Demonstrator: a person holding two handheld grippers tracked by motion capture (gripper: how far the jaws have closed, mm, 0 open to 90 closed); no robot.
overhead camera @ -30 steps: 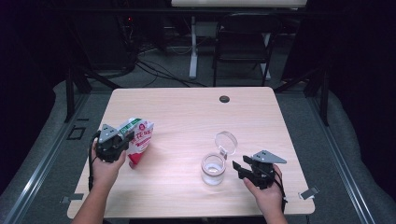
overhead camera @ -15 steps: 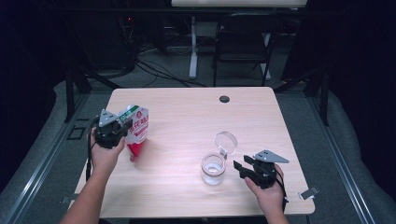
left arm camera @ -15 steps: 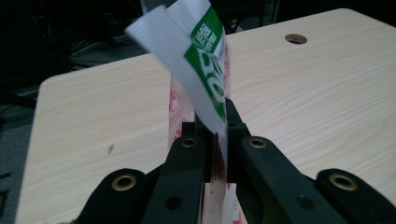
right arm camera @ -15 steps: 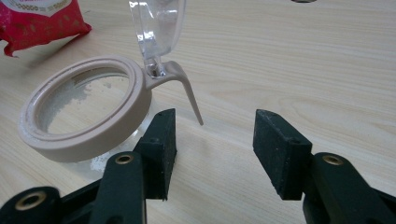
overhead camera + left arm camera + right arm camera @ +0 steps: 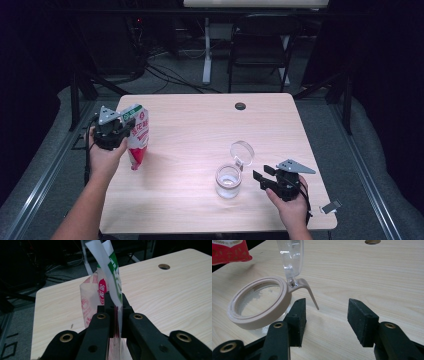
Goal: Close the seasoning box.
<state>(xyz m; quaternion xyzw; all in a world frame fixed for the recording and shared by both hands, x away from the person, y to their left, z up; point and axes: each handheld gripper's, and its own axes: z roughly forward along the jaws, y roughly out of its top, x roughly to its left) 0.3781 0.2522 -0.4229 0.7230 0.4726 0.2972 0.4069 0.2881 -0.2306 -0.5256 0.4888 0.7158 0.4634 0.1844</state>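
On the tabletop (image 5: 200,130), your left claw (image 5: 115,311) is clenched on the top edge of a soft, light, crinkly pouch (image 5: 137,135) hanging at the left, while your right claw (image 5: 325,320) waits released beside the rigid, slippery jar (image 5: 228,180), best gripped by its rim.

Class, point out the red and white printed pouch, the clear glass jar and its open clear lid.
Red and white printed pouch (image 5: 138,135), high view, front panel.
Clear glass jar (image 5: 228,182), high view, wall.
Open clear lid (image 5: 242,151), high view, disc.

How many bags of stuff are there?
1. The red and white bag is at the table's left side, pinched near its top by the left hand-held gripper. The other container is a clear jar, not a bag.
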